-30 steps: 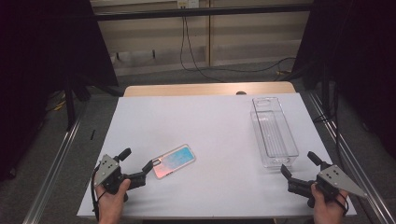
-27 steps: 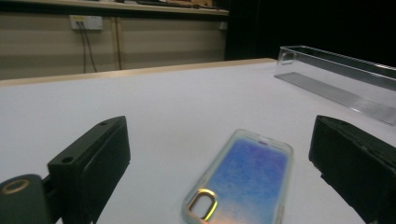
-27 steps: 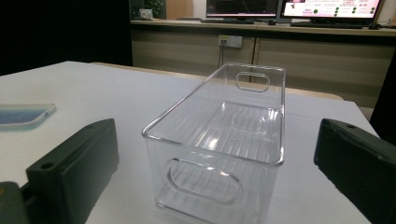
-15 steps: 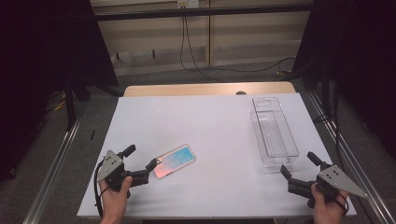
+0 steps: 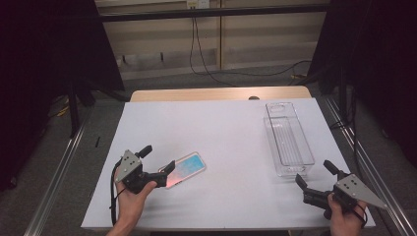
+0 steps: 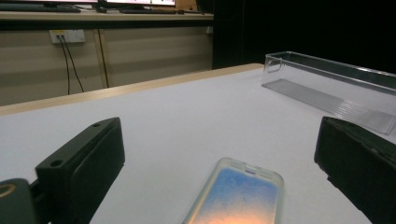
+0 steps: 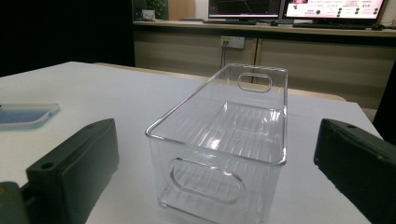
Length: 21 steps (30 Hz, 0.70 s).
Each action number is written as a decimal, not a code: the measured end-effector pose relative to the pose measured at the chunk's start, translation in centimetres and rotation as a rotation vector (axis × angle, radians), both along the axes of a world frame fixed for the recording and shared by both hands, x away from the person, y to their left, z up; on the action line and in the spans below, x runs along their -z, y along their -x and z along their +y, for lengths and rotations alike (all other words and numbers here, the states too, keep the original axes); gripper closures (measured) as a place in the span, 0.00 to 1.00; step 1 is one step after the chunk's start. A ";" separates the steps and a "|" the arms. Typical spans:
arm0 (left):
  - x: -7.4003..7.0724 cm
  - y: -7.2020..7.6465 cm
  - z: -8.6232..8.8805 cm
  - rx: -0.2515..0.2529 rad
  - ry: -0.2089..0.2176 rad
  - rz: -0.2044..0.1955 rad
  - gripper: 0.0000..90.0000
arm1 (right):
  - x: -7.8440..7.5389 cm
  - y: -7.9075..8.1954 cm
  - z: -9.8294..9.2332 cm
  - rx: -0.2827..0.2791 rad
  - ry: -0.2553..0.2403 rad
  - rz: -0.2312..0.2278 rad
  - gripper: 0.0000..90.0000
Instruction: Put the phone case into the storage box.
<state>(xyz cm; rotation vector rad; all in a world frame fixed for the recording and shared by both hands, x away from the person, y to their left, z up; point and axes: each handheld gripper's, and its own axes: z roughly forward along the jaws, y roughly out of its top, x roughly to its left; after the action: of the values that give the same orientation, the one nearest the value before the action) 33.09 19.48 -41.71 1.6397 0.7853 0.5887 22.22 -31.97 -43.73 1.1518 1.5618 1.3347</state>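
Left tongs [image 5: 157, 158] wide, straddling glossy phone [image 5: 184, 168]; right tongs [image 5: 315, 174] wide near clear ribbed bin [image 5: 290, 142].

On the table [image 5: 231, 128], the phone [image 5: 183, 169] lies toward the front left corner. The clear bin [image 5: 288, 138] stands along the right edge, lengthwise front to back, well apart from the phone.

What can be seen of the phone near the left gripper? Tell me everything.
The phone lies flat on the white table, set at an angle to the table's edges. It is a slim rectangle in a clear, rounded case; its upper face fades from blue to orange-pink. The left gripper is open, its jaws either side of the phone's near end; whether they touch it cannot be told. The clear bin stands well apart.
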 end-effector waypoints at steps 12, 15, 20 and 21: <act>-0.6 -2.0 -1.7 -0.004 0.023 -0.009 0.03 | 0.0 0.0 0.0 -0.002 0.007 0.003 0.00; -0.9 -2.6 -2.3 -0.002 0.036 -0.006 0.03 | 0.0 0.0 0.0 0.000 0.007 0.003 0.00; -0.9 -3.6 -2.7 -0.023 0.023 -0.031 0.03 | 0.0 0.0 0.0 -0.001 0.001 0.003 0.00; -0.9 -3.9 -2.7 -0.023 0.017 -0.037 0.03 | 0.0 0.0 0.0 -0.001 0.001 0.003 0.00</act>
<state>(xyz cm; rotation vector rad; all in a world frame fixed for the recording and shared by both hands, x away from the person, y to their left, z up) 36.98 16.74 -40.77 1.6017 0.7811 0.6251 22.24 -32.00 -43.73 1.1530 1.5658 1.3329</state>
